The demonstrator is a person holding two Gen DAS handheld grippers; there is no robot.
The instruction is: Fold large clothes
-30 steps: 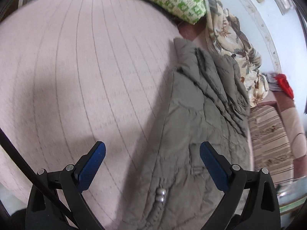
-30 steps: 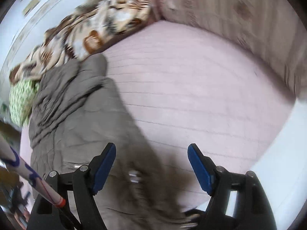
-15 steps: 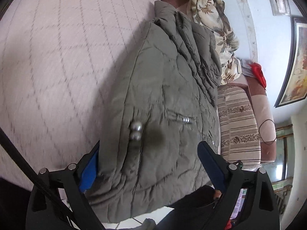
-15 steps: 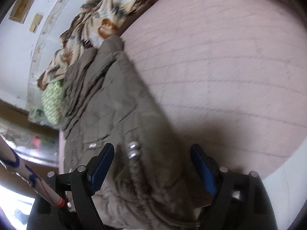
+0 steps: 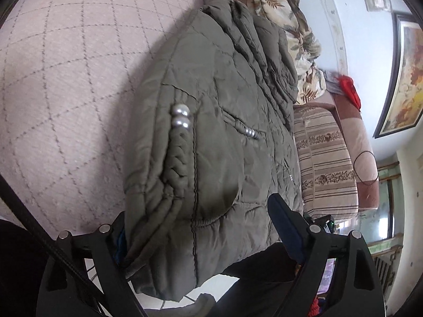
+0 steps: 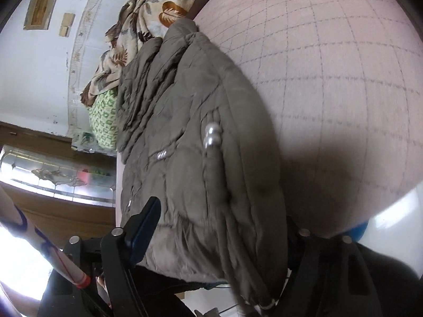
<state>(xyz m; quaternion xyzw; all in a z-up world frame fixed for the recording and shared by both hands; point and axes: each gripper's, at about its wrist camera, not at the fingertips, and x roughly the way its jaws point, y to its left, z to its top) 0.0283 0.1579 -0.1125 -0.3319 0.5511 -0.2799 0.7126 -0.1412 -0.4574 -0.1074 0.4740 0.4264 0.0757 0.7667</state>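
The olive quilted jacket [image 5: 216,121] lies lengthwise on the pink quilted bed [image 5: 66,84], its hem hanging over the near edge. Left tongs [image 5: 201,227] and right tongs [image 6: 219,227] both straddle that hem, apart but just narrowing. Best bite every padded layer squarely before lifting.

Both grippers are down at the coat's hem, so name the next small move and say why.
Probably close both sets of jaws on the hem. The olive quilted coat lies between the open left gripper and right gripper, whose jaws have been closing, pads not yet clamped, on the pink quilt.
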